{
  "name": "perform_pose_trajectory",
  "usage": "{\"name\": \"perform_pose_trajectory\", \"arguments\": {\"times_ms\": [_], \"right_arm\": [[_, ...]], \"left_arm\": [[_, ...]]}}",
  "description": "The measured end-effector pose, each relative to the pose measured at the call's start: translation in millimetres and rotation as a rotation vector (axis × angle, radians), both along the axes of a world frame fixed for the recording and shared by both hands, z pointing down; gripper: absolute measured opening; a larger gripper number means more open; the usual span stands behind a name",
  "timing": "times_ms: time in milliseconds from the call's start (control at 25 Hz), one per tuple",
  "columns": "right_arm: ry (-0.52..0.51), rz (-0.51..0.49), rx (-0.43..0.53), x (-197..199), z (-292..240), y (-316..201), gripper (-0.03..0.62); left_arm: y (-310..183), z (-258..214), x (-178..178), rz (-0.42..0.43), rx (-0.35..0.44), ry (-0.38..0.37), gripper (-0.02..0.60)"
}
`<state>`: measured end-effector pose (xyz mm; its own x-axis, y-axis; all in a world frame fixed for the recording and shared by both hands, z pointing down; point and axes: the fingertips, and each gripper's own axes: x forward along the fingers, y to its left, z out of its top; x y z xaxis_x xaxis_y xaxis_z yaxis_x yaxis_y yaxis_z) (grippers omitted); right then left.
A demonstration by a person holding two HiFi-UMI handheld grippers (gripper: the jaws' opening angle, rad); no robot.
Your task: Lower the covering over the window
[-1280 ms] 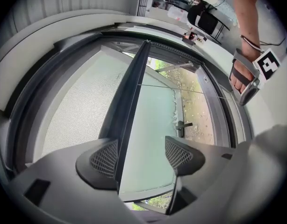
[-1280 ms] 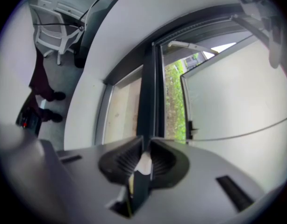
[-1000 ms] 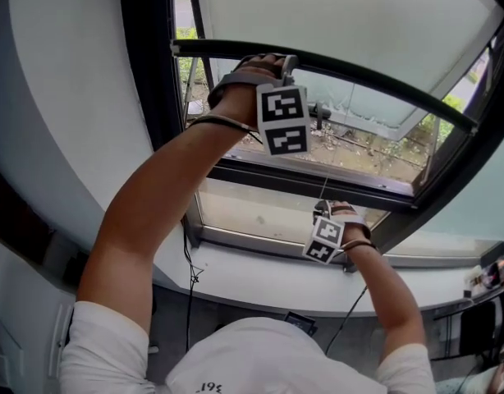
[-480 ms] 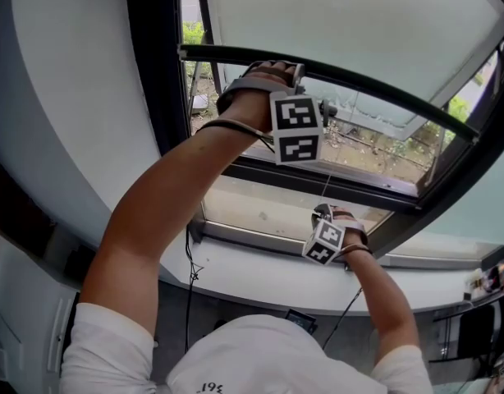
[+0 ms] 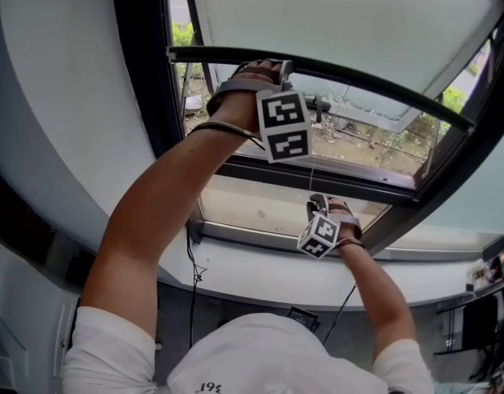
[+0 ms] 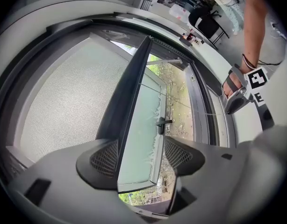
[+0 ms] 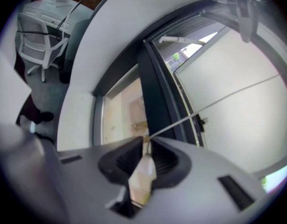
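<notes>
The pale roller blind (image 5: 334,15) hangs over the upper part of the window, ending in a dark bottom rail (image 5: 375,84). My left gripper (image 5: 277,66) is raised to that rail near its left end. In the left gripper view the rail (image 6: 129,87) runs between the jaws close to the left pad (image 6: 105,158), and the left gripper (image 6: 141,155) stands open. Lower down, my right gripper (image 5: 318,203) is shut on the beige pull (image 7: 142,171) of a thin cord (image 7: 213,104), which stretches taut from its jaws (image 7: 144,148) up toward the blind.
A dark horizontal window bar (image 5: 318,183) crosses below the rail. The outward-opened sash with its handle (image 6: 162,123) shows beyond it. A white sill (image 5: 260,273) lies beneath, with a black cable (image 5: 189,277) hanging off it. An office chair (image 7: 38,45) stands behind.
My right gripper has shifted slightly up and left with the cord. The left gripper stays at the rail, and the blind's height looks about the same.
</notes>
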<state>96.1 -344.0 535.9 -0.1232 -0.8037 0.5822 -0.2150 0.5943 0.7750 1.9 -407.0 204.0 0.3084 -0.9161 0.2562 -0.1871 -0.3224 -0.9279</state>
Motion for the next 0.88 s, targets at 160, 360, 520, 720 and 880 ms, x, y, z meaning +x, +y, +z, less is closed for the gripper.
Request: {"name": "perform_pose_trajectory", "arguments": {"times_ms": [160,360,520,720,880], "right_arm": [[-0.133,0.055,0.022,1,-25,-9,0.051],[-0.194,0.007,0.134,-4,-90,-7,0.098],[-0.198,-0.034,0.257,-1,-154,-4,0.098],[-0.233,-0.033,0.296,11,-198,0,0.105],[-0.228,-0.072,0.242,7,-193,16,0.143]], "left_arm": [[1,0,2,0.004,-0.004,0.015,0.305],[1,0,2,0.011,-0.014,0.015,0.304],[1,0,2,0.009,-0.019,0.007,0.299],[2,2,1,0.011,-0.023,0.009,0.299],[2,10,0,0.005,-0.031,0.002,0.298]]}}
